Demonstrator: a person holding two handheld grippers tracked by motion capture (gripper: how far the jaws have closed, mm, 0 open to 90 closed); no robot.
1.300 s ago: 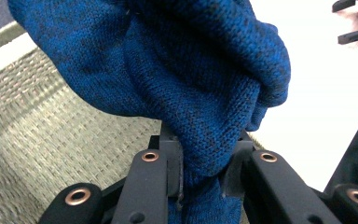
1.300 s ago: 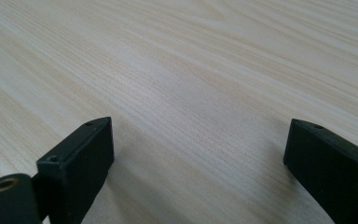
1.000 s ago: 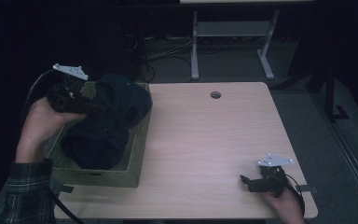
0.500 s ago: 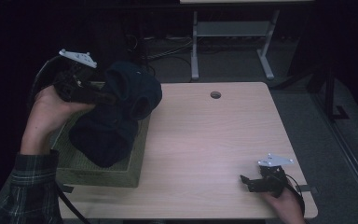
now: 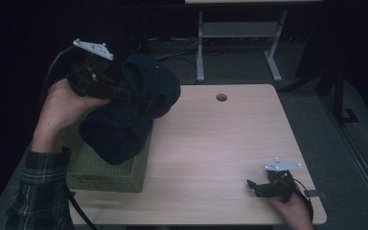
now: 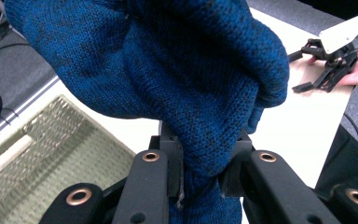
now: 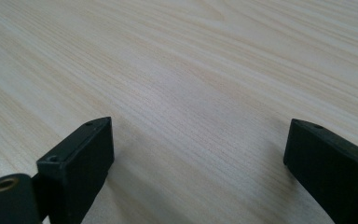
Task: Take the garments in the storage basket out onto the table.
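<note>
Here: blue knit sweater, thick, bunched, pinched between jaws.

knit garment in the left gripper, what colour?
Blue, flecked darker; the knit garment shows best in the left gripper view. From the high view it reads nearly black.

Coarse blue knitted cloth, woven green basket, matt pale wood table.

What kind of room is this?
Probably a dim workroom or lab. There is a plain wooden table with a cable hole, loose cables on the floor, and a second desk's metal legs behind.
</note>
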